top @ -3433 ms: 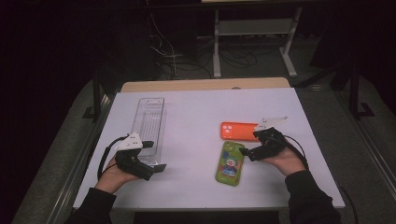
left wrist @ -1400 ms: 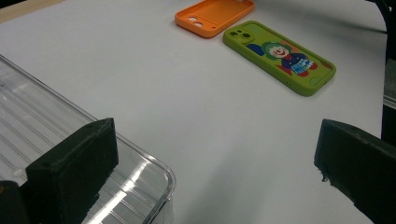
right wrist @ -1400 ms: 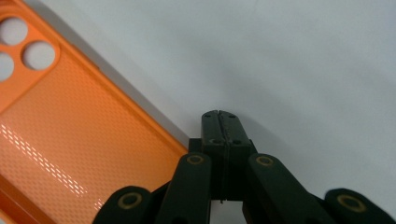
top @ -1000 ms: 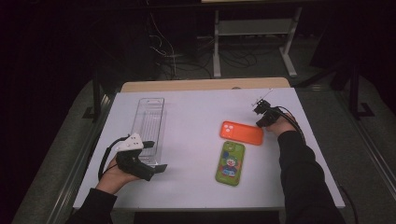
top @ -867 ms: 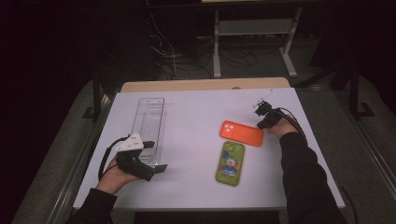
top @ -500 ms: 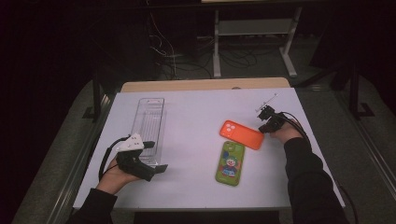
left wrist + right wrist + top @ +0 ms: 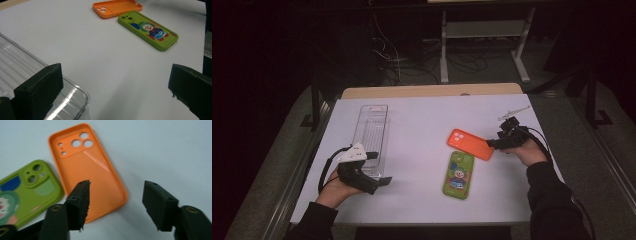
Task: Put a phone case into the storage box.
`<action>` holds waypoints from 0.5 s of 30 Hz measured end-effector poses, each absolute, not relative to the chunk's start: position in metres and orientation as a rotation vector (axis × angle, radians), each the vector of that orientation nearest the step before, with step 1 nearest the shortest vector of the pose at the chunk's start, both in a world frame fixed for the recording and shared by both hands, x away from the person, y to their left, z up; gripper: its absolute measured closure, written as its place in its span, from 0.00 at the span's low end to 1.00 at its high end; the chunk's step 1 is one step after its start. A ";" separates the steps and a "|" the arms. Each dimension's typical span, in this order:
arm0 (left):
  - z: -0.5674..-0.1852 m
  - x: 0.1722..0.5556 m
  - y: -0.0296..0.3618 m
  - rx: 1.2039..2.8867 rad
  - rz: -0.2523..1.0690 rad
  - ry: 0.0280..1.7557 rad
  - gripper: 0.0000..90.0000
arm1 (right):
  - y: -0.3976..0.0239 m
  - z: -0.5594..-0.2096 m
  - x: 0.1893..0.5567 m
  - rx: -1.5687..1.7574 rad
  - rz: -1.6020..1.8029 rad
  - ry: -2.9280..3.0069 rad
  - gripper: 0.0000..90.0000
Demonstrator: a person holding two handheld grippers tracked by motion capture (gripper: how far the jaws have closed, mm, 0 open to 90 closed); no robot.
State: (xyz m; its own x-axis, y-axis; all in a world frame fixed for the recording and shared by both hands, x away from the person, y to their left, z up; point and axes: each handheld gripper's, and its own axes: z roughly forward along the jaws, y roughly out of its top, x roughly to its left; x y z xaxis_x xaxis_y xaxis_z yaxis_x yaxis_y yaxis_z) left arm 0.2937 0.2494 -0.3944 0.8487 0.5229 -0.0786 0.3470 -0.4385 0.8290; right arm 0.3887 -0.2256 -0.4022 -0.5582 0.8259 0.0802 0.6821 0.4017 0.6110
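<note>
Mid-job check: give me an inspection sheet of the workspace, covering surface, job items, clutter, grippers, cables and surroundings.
Surface: white table top, wooden strip along its far edge.
Job's things: orange phone case lying inside-up, near the right gripper; green clown phone case just nearer the person, clown side up.
Clutter: clear plastic tray at the left, nothing seen inside.
Grippers: right gripper has just been opening, jaws astride the orange case's near corner, pads not pressing it; left gripper open beside the tray's near end.
Cables: a black cable trails from each gripper; loose cables on the floor beyond the table.
Surroundings: dark room, grey stand behind.
</note>
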 end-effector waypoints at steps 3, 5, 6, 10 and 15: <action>-0.395 0.293 0.248 2.076 0.228 0.633 0.00 | -0.223 -0.401 0.369 1.329 0.971 2.382 0.29; -0.395 0.293 0.247 2.075 0.221 0.643 0.00 | -0.223 -0.402 0.365 1.325 0.993 2.371 0.27; -0.395 0.293 0.247 2.075 0.221 0.642 0.00 | -0.221 -0.402 0.360 1.321 1.002 2.363 0.24; -0.395 0.294 0.249 2.085 0.228 0.634 0.00 | -0.211 -0.401 0.341 1.294 1.052 2.334 0.14; -0.394 0.293 0.250 2.072 0.230 0.636 0.00 | -0.201 -0.407 0.319 1.245 1.107 2.321 0.07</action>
State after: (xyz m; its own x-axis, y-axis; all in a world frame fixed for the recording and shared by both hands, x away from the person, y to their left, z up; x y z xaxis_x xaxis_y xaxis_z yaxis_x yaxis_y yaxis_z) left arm 0.2935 0.2499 -0.3941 0.8487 0.5225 -0.0815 0.3493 -0.4381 0.8283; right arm 0.3194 -0.2012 -0.4072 -0.5878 0.8025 0.1026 0.5846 0.3336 0.7396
